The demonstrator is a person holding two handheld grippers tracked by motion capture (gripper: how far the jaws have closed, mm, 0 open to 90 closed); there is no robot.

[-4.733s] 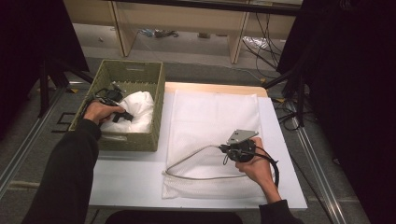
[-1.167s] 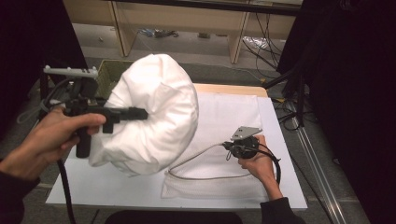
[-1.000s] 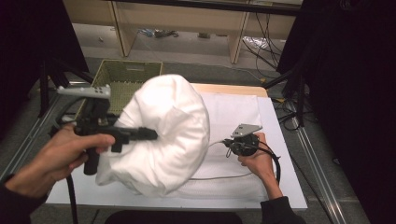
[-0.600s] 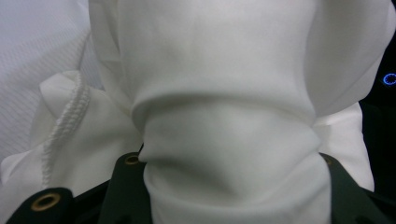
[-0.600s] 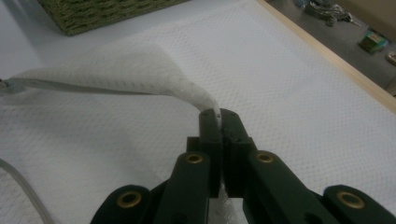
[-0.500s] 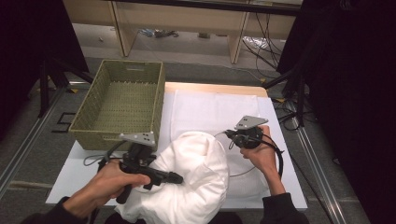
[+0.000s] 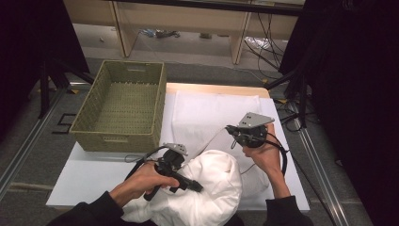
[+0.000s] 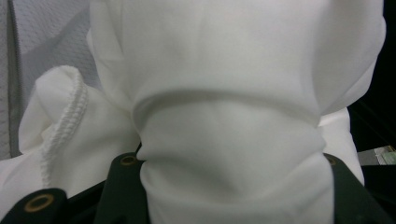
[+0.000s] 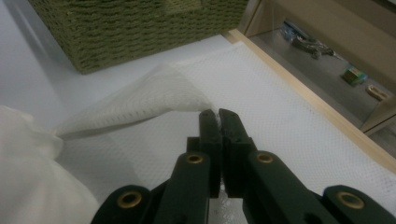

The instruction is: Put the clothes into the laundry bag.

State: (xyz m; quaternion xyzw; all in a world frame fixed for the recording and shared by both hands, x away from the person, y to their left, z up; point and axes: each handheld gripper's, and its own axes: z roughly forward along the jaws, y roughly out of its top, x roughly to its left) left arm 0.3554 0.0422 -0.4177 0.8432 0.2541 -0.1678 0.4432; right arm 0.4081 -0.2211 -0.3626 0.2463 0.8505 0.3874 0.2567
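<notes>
Now no readable writing showing anywhere. Left tongs (image 7: 196, 186) gripping white bundle (image 7: 207, 188), which is sitting at worktop's (image 7: 80, 181) near edge, having come down out of green basket (image 7: 120, 106) since earlier frames. Right tongs (image 9: 218, 115) pinching corner of mesh sheet (image 9: 154, 100), lifting it off worktop; jaws nearly closed on it.

Basket (image 7: 123, 107): olive green, woven wicker pattern.
Bundled cloth (image 7: 207, 188): plain white, smooth; one stitched, ribbed hem (image 8: 65, 121).
Flat mesh cloth (image 7: 211, 113): white, fine perforated grid.
Table top (image 7: 89, 174): white, with a pale wood far edge (image 7: 216, 89).
Grippers: left gripper (image 7: 181, 176) and right gripper (image 7: 242, 134) black; brass-coloured rivets; grey top plates.
Sleeves (image 7: 89, 214): black.
</notes>
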